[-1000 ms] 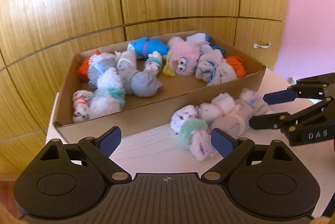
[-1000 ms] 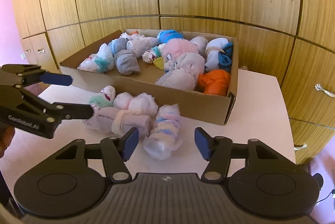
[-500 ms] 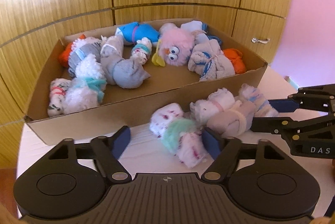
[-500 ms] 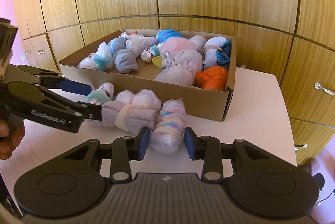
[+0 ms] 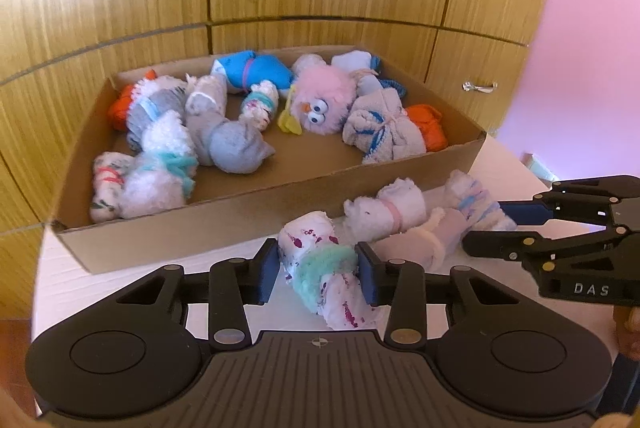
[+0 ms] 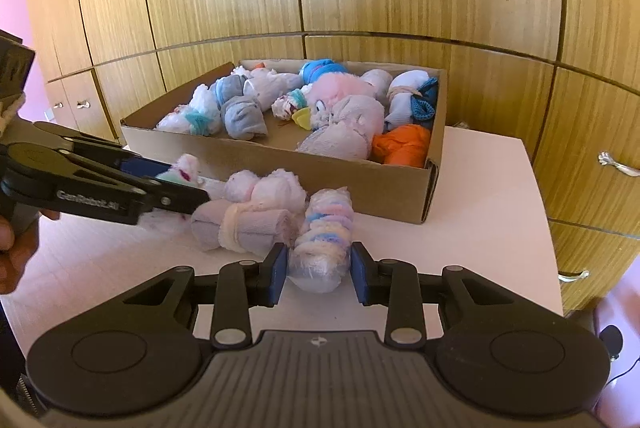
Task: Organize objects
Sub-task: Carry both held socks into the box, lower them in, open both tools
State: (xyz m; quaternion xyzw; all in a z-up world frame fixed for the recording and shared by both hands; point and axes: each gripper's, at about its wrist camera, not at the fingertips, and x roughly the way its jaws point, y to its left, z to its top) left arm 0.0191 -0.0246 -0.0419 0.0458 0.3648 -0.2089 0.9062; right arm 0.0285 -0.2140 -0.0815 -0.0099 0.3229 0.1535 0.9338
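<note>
Closed in since a moment ago: both sets of tongs, wide apart then, now sit around a sock bundle each. Right gripper point(image 6: 318, 270) clamped on the pastel-striped bundle point(image 6: 322, 240), pads pressing its near end so that it bulges between them, low on the white table point(image 6: 480, 196) just in front of the cardboard box point(image 6: 360, 184). Left gripper point(image 5: 318, 274) closing on the white bundle with red specks and a green band point(image 5: 320, 268), pads already against the fluffy band, bundle lying on the table just outside the box's front wall. Gripped across the middle or near end, probably because the soft rolls squash there and will not slip out on the lift into the box. Between the two, untouched: a lilac roll point(image 6: 244, 228) and a pale pink fluffy bundle point(image 6: 268, 188), touching each other. Seen from the left wrist only: the open patch of box floor near the front wall, likely the room for newcomers, and the pink fuzzy toy's point(image 5: 320, 100) eyes. Seen from the right wrist only: a person's hand point(image 6: 12, 248) behind the left tool and the table's far right edge.
</note>
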